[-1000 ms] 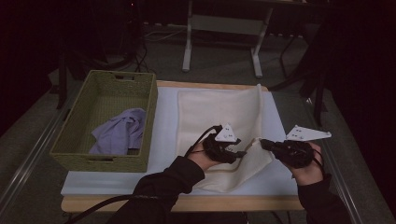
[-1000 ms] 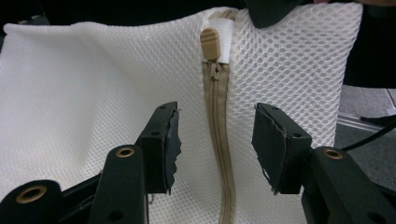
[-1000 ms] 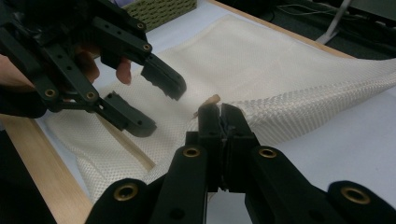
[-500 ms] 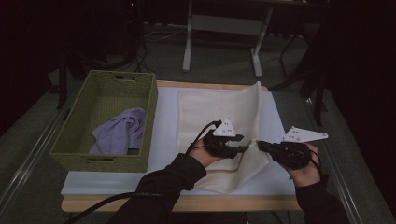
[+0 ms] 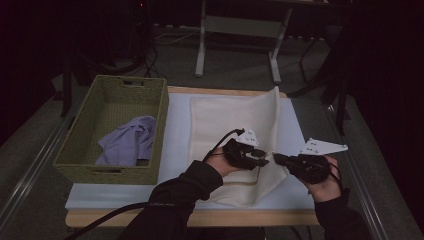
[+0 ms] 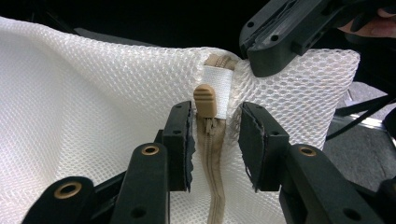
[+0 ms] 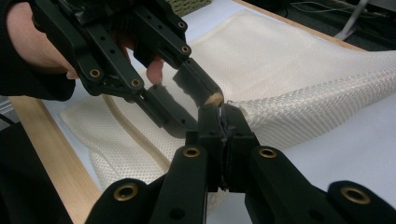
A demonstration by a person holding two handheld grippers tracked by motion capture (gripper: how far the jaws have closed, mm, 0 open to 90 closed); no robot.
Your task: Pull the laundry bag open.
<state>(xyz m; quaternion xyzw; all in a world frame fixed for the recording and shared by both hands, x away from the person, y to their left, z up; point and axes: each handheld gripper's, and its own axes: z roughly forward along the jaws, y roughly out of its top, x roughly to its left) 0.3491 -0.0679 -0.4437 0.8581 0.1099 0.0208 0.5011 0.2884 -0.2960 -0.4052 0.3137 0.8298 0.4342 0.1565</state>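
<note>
A white mat (image 5: 180, 145) covers the wooden table (image 5: 200, 218) in a dark room, a green basket (image 5: 116, 131) at nine o'clock. The left gripper (image 6: 215, 135) stands apart around the zipper pull (image 6: 205, 100); the right gripper (image 7: 223, 122) is clamped on the mesh bag (image 7: 289, 70).

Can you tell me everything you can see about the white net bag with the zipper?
The mesh bag is white, netted cloth with a tan zipper and a ribbed tan pull tab at the zipper's end. It lies on the white mat. The right gripper pinches a raised edge by the zipper's end; the left gripper stands open around the tab.
</note>
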